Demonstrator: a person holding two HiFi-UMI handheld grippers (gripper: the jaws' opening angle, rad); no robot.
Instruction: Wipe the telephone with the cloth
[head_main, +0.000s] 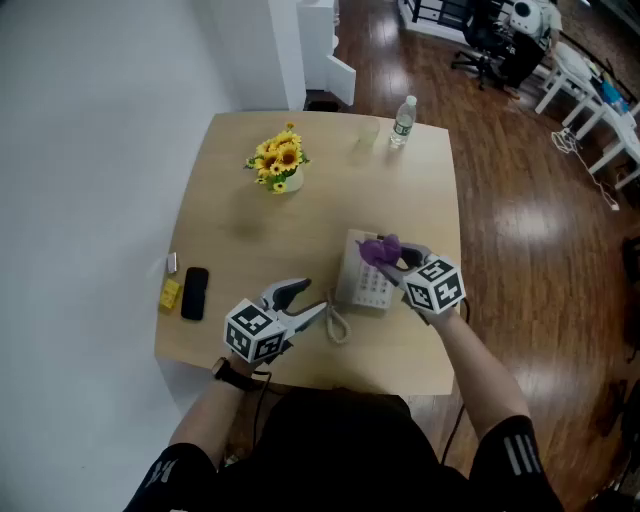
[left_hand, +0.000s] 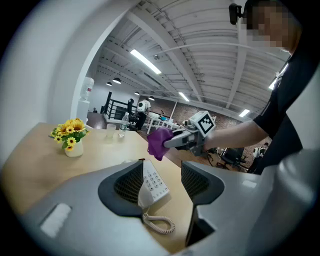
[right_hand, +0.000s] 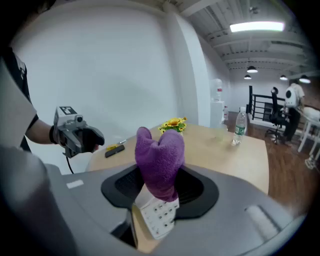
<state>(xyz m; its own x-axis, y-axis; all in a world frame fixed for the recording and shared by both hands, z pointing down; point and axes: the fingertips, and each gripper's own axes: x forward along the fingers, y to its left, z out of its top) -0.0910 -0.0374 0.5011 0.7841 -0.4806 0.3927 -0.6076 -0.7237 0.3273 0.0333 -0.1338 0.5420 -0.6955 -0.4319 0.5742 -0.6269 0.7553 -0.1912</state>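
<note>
Lying flat, white keypad telephone (head_main: 368, 288), coiled cord (head_main: 338, 326), right hand-held gripper (head_main: 388, 256) pinching purple cloth (right_hand: 161, 159), left hand-held gripper (head_main: 312, 298) wide open.

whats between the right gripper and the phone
The purple cloth: the right gripper holds it, and it hangs over the keypad of the telephone. The right gripper view shows this best.

Wooden table (head_main: 300, 235): telephone (head_main: 362, 288), flower vase (head_main: 281, 166), bottle (head_main: 402, 120), black device (head_main: 194, 293)
</note>
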